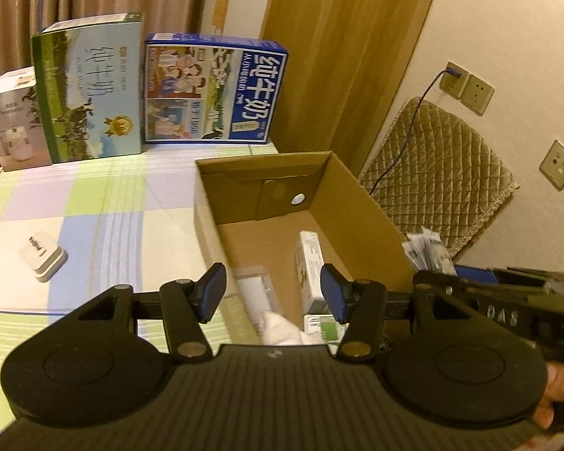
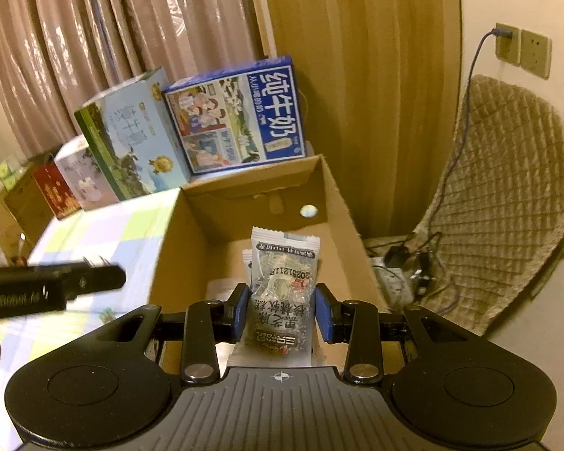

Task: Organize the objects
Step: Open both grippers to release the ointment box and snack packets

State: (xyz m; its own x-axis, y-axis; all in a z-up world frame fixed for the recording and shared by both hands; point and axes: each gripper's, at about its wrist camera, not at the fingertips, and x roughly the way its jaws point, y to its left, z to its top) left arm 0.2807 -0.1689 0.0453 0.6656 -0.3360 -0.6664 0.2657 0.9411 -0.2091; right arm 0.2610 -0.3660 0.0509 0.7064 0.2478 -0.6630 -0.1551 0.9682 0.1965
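the cardboard box (image 2: 191, 240) stands open on the checked surface (image 1: 94, 203), with a small carton (image 1: 312, 263) and white packets already lying inside. the step in hand looks like dropping one more item in: the right tool (image 2: 282, 314) is clamped on a snack packet (image 2: 283, 282) held over the box's near end. next it needs to lower and part its fingers. the left tool (image 1: 274, 293) hangs empty, fingers apart, above the box; a white adapter (image 1: 43, 257) waits on the surface, well apart.
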